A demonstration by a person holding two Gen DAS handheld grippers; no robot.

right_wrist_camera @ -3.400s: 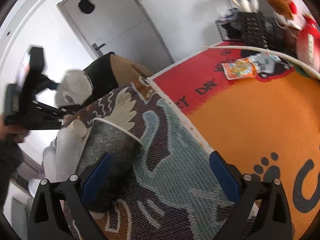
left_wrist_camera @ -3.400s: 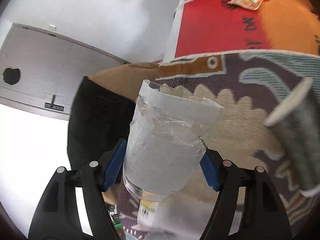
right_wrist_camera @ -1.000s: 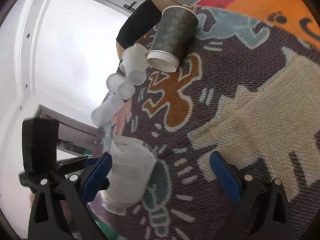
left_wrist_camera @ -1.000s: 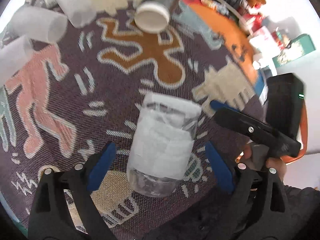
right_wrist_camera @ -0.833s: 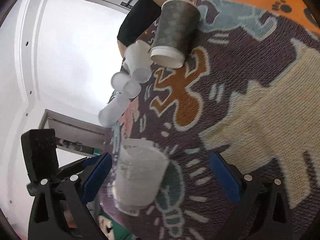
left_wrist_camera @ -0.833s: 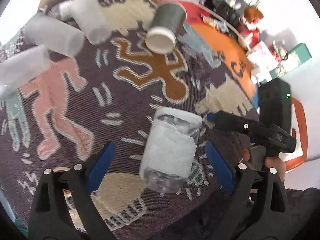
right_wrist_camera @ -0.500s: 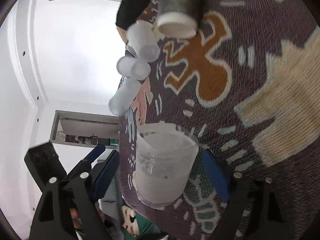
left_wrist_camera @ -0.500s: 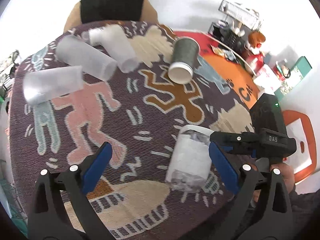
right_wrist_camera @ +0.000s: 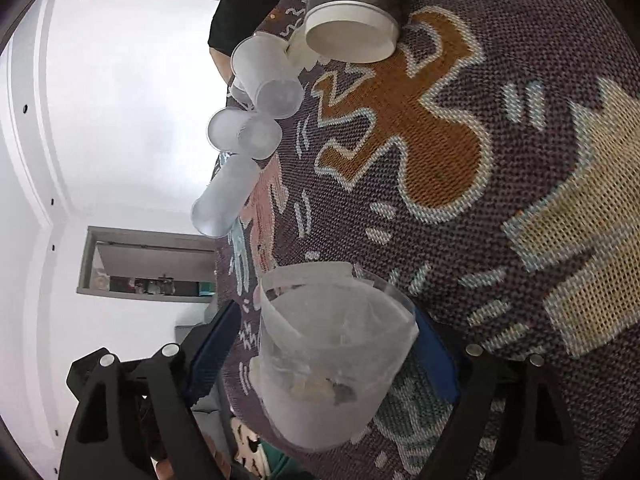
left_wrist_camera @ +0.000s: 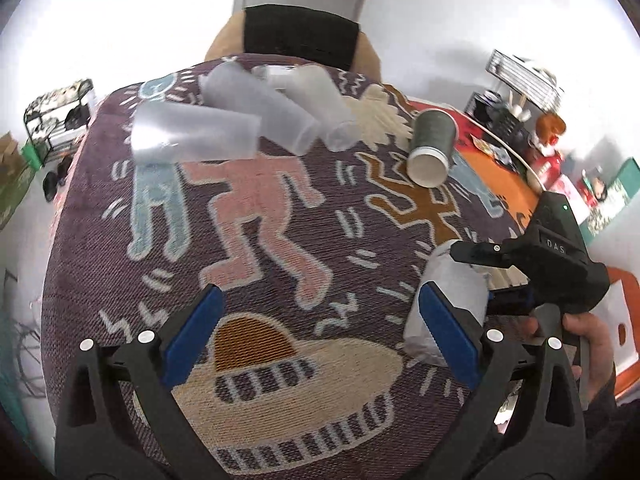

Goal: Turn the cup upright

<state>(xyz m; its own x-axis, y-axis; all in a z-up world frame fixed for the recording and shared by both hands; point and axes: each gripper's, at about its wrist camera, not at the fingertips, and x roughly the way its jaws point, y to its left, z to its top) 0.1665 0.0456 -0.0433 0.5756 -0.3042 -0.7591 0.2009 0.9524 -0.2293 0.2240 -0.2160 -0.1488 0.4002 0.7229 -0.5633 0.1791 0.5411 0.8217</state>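
Though clear — paper-wrapped cup (right_wrist_camera: 332, 364)

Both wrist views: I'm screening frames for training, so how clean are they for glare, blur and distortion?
Left wrist: strong fisheye bending, dark corners, blown-out white walls, slight blur on the frosted cups and rug pattern. Right wrist: view rolled sideways, wall overexposed, the taped cup between the right hand-held gripper pads is fairly sharp, the paper cup is cropped at the top edge.

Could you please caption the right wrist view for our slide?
Right gripper closing around a paper-wrapped clear cup standing on the patterned cloth; other cups lie tipped beyond.
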